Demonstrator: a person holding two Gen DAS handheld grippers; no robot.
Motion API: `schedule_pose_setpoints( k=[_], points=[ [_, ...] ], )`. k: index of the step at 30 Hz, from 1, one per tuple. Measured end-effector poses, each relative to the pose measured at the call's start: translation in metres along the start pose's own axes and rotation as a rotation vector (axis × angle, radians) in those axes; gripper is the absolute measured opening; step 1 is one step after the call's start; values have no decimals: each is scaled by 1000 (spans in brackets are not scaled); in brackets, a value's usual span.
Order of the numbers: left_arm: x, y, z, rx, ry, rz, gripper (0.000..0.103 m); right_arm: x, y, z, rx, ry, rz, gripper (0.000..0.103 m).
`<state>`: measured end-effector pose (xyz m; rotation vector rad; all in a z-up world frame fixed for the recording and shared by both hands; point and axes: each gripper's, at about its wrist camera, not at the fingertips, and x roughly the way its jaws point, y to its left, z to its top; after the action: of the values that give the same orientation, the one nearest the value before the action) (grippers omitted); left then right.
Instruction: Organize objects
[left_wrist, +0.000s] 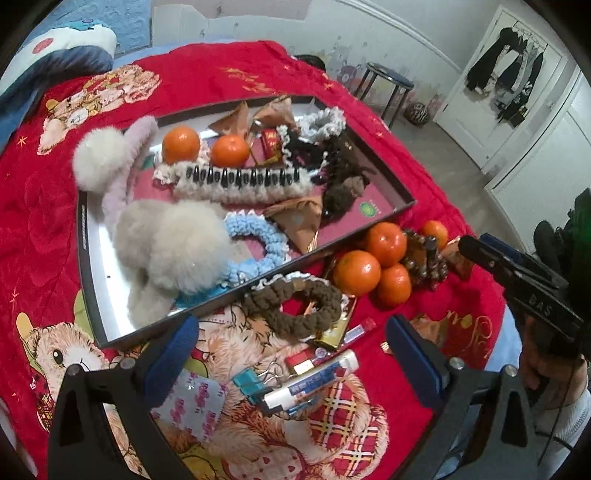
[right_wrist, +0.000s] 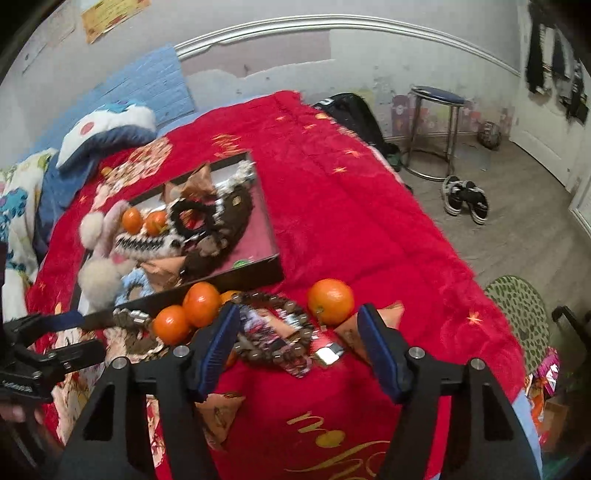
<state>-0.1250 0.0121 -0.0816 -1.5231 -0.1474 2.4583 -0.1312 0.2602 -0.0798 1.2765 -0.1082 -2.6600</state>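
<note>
A black-rimmed tray (left_wrist: 88, 258) lies on the red blanket. It holds two oranges (left_wrist: 181, 144), fluffy earmuffs (left_wrist: 177, 243), scrunchies and a band of black hair clips (left_wrist: 243, 181). My left gripper (left_wrist: 291, 332) hangs open above a brown scrunchie (left_wrist: 295, 310), a glue stick (left_wrist: 314, 380) and a blue binder clip (left_wrist: 251, 384). Several oranges (left_wrist: 356, 271) lie beside the tray with a bead bracelet (right_wrist: 273, 332). My right gripper (right_wrist: 298, 317) is open, its fingers on either side of the bracelet and not touching it. One orange (right_wrist: 330, 301) sits just beyond its right finger.
Folded paper triangles (right_wrist: 218, 413) and small wrapped items lie on the blanket near the front. A plush pillow (right_wrist: 107, 129) is at the bed's far left. Past the bed's right edge are a stool (right_wrist: 437, 96), shoes (right_wrist: 465, 199) and a green mat (right_wrist: 524, 317).
</note>
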Motion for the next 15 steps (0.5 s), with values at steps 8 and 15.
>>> schedule_pose_setpoints(
  k=[8,15],
  points=[
    [18,-1,-2,-5,45,-3,101,25,16,-10,-54,76,33,66],
    [40,0,-2,-18,108,13,85,41,26,-6,-61,103,72,52]
  ],
)
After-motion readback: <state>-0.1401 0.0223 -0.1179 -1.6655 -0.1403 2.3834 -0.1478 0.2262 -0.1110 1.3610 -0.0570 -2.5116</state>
